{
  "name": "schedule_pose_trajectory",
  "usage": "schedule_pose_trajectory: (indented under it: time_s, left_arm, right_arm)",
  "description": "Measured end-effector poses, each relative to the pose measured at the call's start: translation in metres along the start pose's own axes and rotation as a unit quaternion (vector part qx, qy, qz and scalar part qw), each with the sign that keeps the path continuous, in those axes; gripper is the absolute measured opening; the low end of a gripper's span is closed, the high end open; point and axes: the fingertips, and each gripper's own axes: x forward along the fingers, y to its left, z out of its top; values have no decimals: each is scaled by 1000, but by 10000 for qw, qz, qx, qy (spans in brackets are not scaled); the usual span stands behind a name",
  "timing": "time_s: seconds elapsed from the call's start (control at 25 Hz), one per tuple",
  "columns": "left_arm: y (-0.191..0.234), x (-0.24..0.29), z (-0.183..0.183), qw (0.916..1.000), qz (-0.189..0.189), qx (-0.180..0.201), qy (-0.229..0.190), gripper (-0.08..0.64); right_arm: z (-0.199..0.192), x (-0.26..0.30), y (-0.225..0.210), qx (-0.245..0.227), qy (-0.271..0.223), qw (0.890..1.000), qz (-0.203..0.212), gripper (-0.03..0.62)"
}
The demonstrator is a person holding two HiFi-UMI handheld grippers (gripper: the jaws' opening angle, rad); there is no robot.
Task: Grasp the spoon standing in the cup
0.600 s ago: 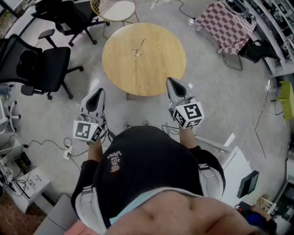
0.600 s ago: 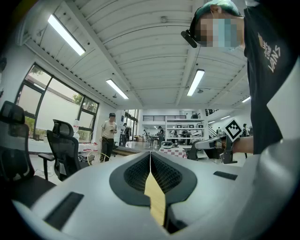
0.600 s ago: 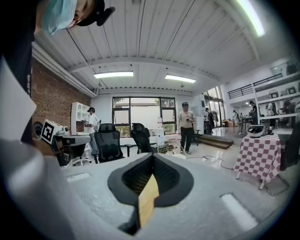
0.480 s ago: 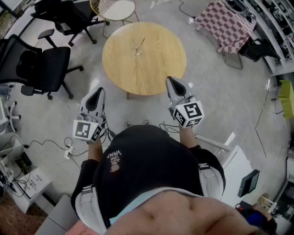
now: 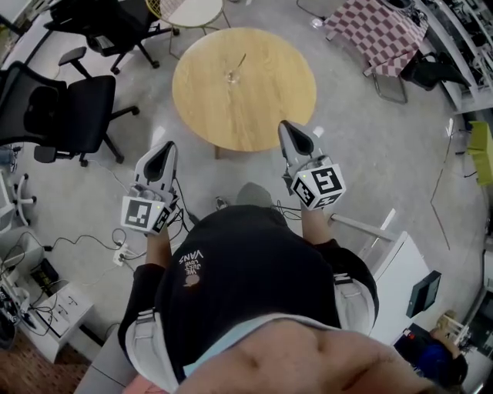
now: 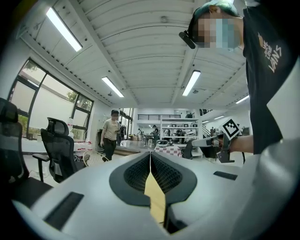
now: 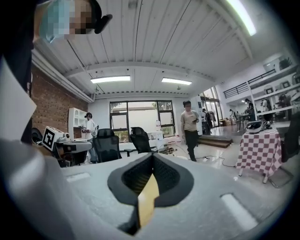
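A clear glass cup (image 5: 230,76) stands on the far part of a round wooden table (image 5: 254,108), with a metal spoon (image 5: 239,62) leaning out of it to the upper right. Both grippers hang in the air short of the table's near edge, well away from the cup. My left gripper (image 5: 164,149) (image 6: 150,153) is left of the table over the floor, jaws together and holding nothing. My right gripper (image 5: 286,128) (image 7: 152,154) is just over the table's near rim, also shut and empty. Neither gripper view shows the cup.
Black office chairs (image 5: 54,108) stand to the left. A small white round table (image 5: 190,11) sits beyond the wooden one, and a checkered-cloth table (image 5: 377,35) at the upper right. Cables and a power strip (image 5: 122,252) lie on the floor. A person (image 6: 110,133) walks in the background.
The person has stepped toward the table, and a shoe now shows beneath the grippers. Table and cup sit slightly higher in view. Both grippers stay shut and have moved forward a little.
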Motion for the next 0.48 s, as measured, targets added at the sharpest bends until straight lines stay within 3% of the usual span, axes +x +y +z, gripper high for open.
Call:
schedule_pose_trajectory:
  time_s: [0.28,0.48]
  left_arm:
    - [1,14,-5,10000,-37,-48,68,5]
    - [6,35,-1,9999,134,-30,10,5]
  right_arm:
    - [0,10,-11,-62,43,10000,-3,-3]
    - [4,29,-31,-104,50,9999,126,-3]
